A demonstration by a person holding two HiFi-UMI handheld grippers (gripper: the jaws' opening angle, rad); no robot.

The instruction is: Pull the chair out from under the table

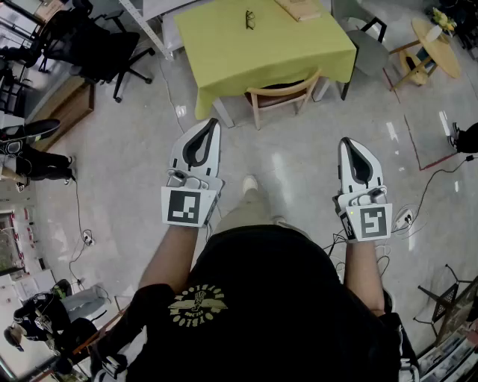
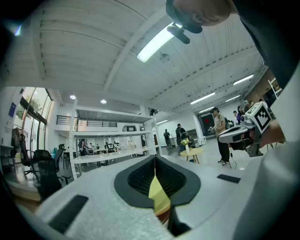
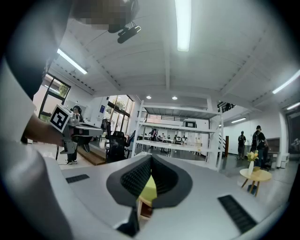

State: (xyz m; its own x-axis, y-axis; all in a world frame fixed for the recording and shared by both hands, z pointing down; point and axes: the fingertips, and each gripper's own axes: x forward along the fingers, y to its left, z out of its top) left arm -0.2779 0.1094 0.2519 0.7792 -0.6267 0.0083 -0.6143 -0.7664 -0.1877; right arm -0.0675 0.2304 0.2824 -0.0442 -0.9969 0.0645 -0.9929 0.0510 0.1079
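Left gripper: you hold its jaws closed, empty.
Right gripper: closed, empty.
Chair: under table, top centre.

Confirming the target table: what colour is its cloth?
Yellow-green tablecloth, clearest in the head view.

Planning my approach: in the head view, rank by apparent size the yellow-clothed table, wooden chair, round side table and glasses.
Largest: yellow-clothed table.
Next, alike: wooden chair and round side table; the chair is partly hidden under the table, so unranked.
Smallest: glasses.
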